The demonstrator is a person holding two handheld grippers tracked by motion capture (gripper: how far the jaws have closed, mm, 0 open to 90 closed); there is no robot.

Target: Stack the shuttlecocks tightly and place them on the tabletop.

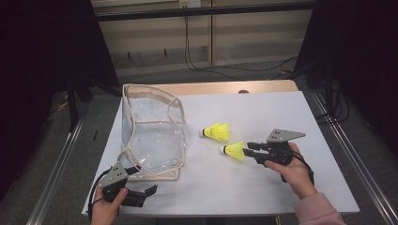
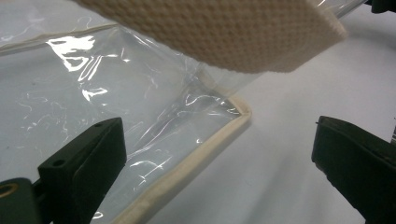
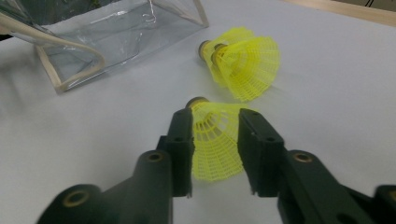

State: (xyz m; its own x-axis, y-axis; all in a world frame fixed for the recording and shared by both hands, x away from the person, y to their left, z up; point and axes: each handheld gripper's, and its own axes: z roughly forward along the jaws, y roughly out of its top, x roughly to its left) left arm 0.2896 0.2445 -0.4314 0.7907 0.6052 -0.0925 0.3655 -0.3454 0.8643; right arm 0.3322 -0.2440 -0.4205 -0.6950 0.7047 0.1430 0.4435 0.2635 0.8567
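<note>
Your right gripper (image 3: 215, 128), right of centre in the high view, has its jaws closed around the skirt of a yellow shuttlecock (image 3: 212, 144) lying on the white table (image 1: 263, 187). Just above it lie two more shuttlecocks (image 1: 217, 132). Your left gripper (image 2: 219, 154), at lower left, is spread wide and holds nothing, beside the clear bag (image 1: 152, 136).

The near shuttlecock (image 1: 234, 151) has a bright yellow mesh skirt and a pale cork tip, as do the far shuttlecocks (image 1: 217, 132). The bag (image 1: 152, 136) is clear plastic trimmed in cream webbing with a dotted weave. The table cover (image 1: 263, 187) is plain white.
</note>
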